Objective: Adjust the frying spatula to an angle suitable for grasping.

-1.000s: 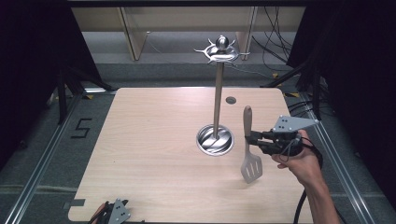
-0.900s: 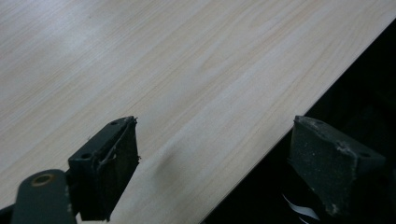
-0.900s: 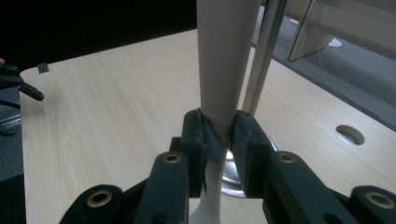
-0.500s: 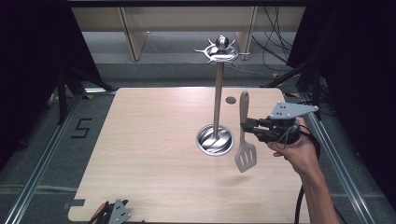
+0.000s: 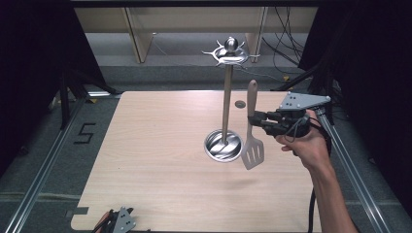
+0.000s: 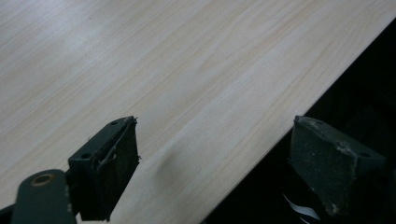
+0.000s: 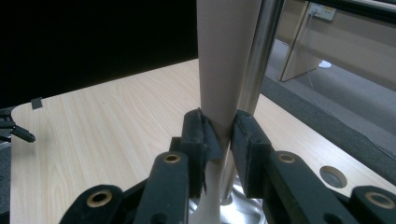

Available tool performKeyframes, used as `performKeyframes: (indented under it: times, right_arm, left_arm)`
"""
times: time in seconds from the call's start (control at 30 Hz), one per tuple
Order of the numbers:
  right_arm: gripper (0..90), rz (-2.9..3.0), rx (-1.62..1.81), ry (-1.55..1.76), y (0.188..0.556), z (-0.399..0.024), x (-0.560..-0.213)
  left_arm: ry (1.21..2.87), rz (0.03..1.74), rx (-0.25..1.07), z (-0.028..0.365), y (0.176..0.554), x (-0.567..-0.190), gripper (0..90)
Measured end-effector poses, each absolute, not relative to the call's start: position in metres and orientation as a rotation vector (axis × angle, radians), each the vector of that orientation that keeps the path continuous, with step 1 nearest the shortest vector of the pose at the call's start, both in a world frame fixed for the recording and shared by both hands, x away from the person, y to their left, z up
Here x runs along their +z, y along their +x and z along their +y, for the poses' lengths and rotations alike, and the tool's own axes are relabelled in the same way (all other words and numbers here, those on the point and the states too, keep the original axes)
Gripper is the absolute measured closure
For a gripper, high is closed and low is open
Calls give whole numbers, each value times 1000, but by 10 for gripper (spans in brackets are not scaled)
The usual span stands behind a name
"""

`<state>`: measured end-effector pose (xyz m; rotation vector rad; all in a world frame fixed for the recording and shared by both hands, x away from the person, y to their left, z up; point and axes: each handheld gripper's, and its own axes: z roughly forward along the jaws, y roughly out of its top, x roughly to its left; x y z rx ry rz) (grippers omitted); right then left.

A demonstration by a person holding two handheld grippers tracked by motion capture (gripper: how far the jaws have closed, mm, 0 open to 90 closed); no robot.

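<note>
Here the right gripper (image 5: pixel 256 120) was clamped on the handle of a slotted spatula (image 5: pixel 253 145), holding it upright above the table (image 5: pixel 145 145), just beside the metal stand (image 5: pixel 226 97). The left gripper (image 6: pixel 215 172), jaws wide apart, lay at the table's near edge.

My right gripper (image 5: pixel 253 121) is raised just right of the stand pole (image 5: pixel 226 104), jaws clamped on the spatula handle (image 5: pixel 251 99). My left gripper (image 5: pixel 115 222) lies far nearer me, jaws wide apart.
</note>
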<state>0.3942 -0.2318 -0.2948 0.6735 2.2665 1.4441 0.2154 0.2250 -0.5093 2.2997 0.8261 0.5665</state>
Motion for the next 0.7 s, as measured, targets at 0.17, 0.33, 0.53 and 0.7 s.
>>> performKeyframes:
  times: [0.17,0.33,0.53,0.7]
  right_arm:
    - [763,2278,1442,661,399,-229,-290]
    - [763,2264,1447,662,402,-224,-283]
    - [763,2265,1459,673,406,-223,-279]
    - [763,2274,1468,675,411,-222,-274]
  left_arm:
    - [2298,829,560,225,215,-509,150]
    - [2302,826,565,225,215,-509,150]
    - [2300,827,559,225,215,-509,150]
    - [2302,834,563,225,215,-510,150]
